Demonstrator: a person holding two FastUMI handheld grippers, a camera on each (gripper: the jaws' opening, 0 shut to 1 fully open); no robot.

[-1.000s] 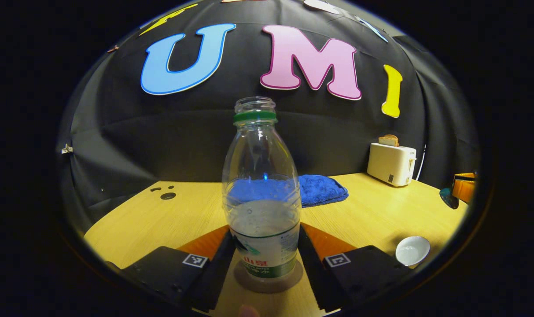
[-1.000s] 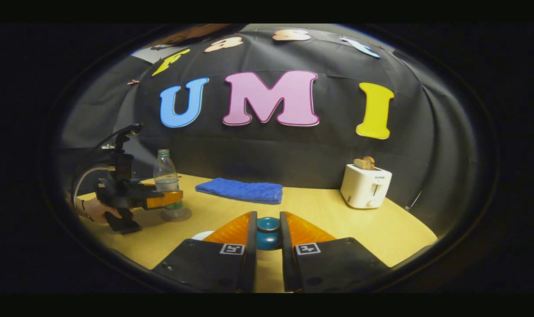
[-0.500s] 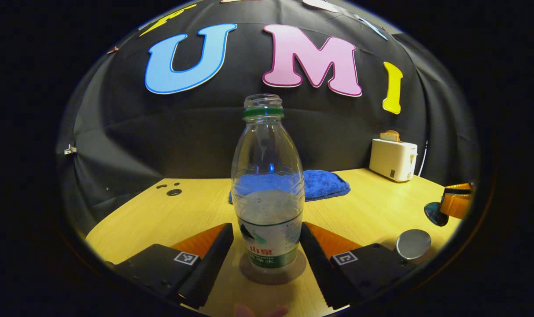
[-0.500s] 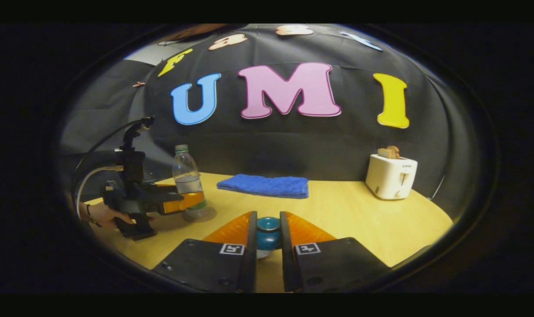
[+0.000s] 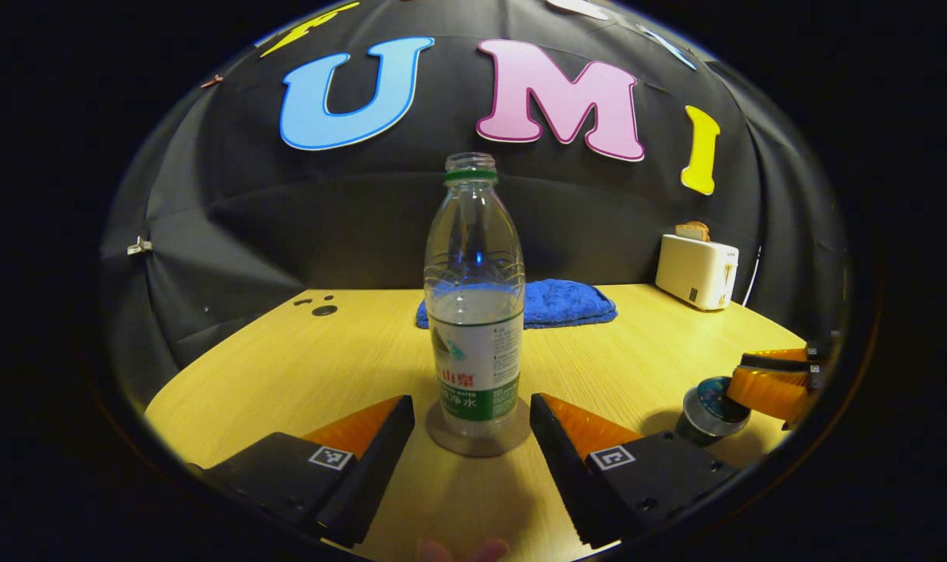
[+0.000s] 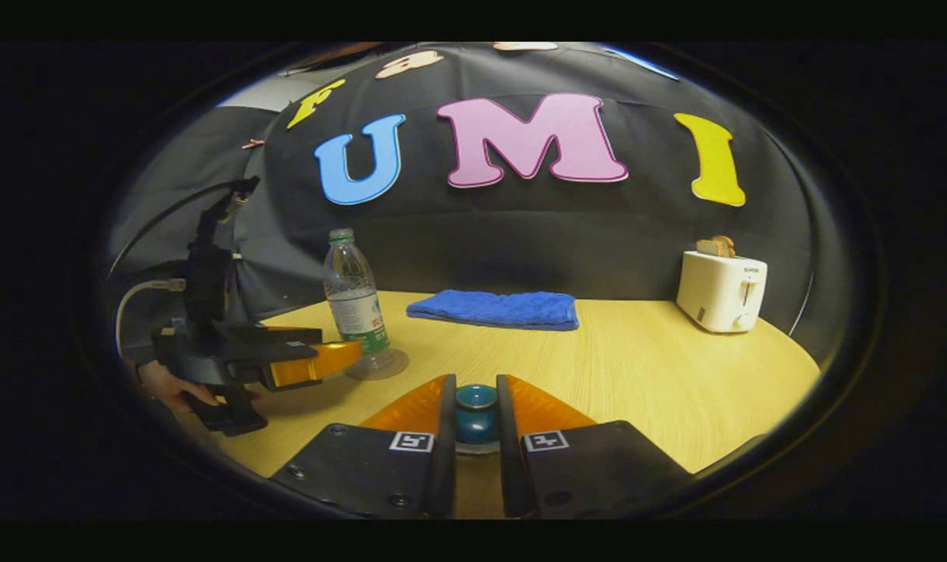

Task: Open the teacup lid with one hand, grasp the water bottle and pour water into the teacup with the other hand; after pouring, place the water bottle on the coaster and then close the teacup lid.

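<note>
Left gripper view, centre of the frame: the water bottle (image 5: 474, 312) stands upright on the coaster (image 5: 478, 437), uncapped and part full, with the left gripper (image 5: 471, 421) spread open and clear of it, so that placing looks done. At lower right, the right gripper (image 6: 474, 417) is clamped on the teacup lid (image 6: 475, 412), at or just over the teacup (image 5: 706, 411). Seating and releasing the lid seem to remain.
</note>
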